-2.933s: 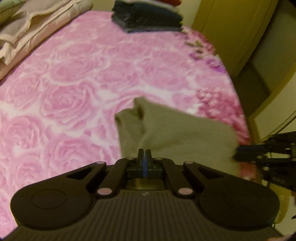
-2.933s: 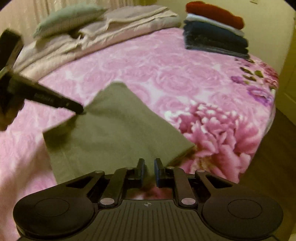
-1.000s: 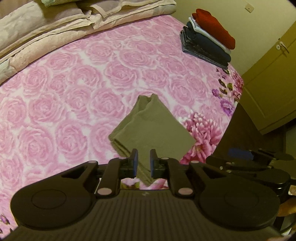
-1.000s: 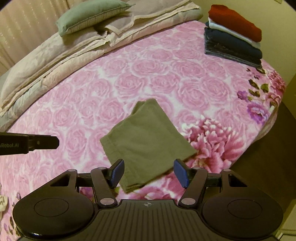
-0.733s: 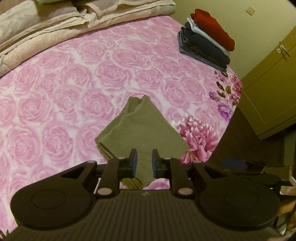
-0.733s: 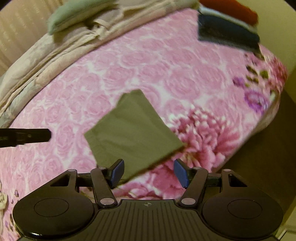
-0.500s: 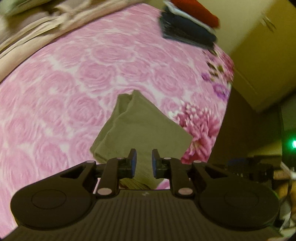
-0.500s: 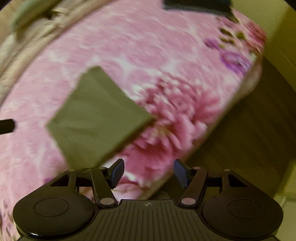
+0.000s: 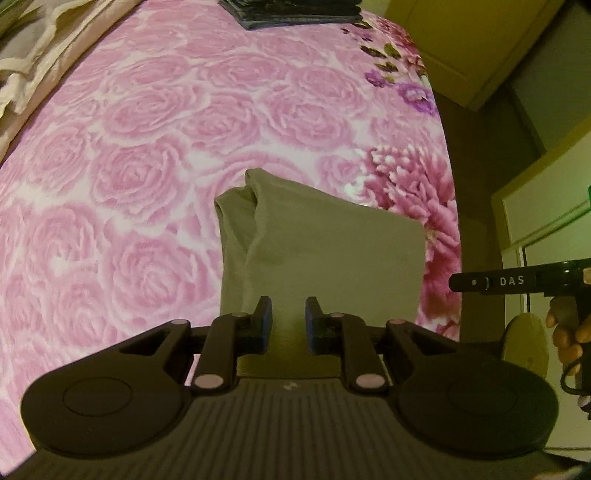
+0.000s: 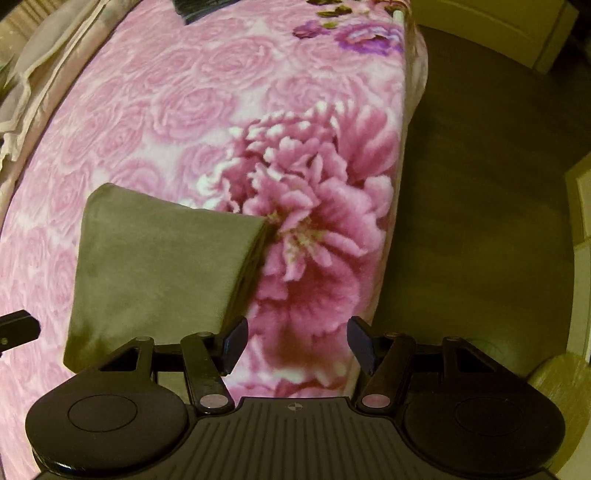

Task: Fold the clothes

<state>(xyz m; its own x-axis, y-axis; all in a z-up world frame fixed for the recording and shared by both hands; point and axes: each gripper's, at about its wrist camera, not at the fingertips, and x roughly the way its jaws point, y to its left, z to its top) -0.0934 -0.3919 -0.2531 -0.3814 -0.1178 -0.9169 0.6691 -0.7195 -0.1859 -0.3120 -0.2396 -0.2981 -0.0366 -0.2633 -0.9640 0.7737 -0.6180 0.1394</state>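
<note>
An olive-green folded garment (image 9: 325,251) lies flat on the pink rose-patterned bedspread (image 9: 155,155) near the bed's right edge. It also shows in the right wrist view (image 10: 159,258). My left gripper (image 9: 288,321) hovers over the garment's near edge with its jaws a little apart and nothing between them. My right gripper (image 10: 295,341) is wide open and empty, over the bedspread just right of the garment's right edge. The right gripper's finger (image 9: 491,282) shows at the right of the left wrist view.
A stack of dark folded clothes (image 9: 295,14) sits at the far end of the bed. Beige bedding (image 9: 33,55) is piled along the far left. The bed's edge drops to a dark floor (image 10: 480,184) on the right, with yellow cabinet doors (image 9: 461,40) beyond.
Both grippers let go of the garment, which now lies folded on the bed. They rose and have since come down closer, the right one swinging toward the garment's right edge.
</note>
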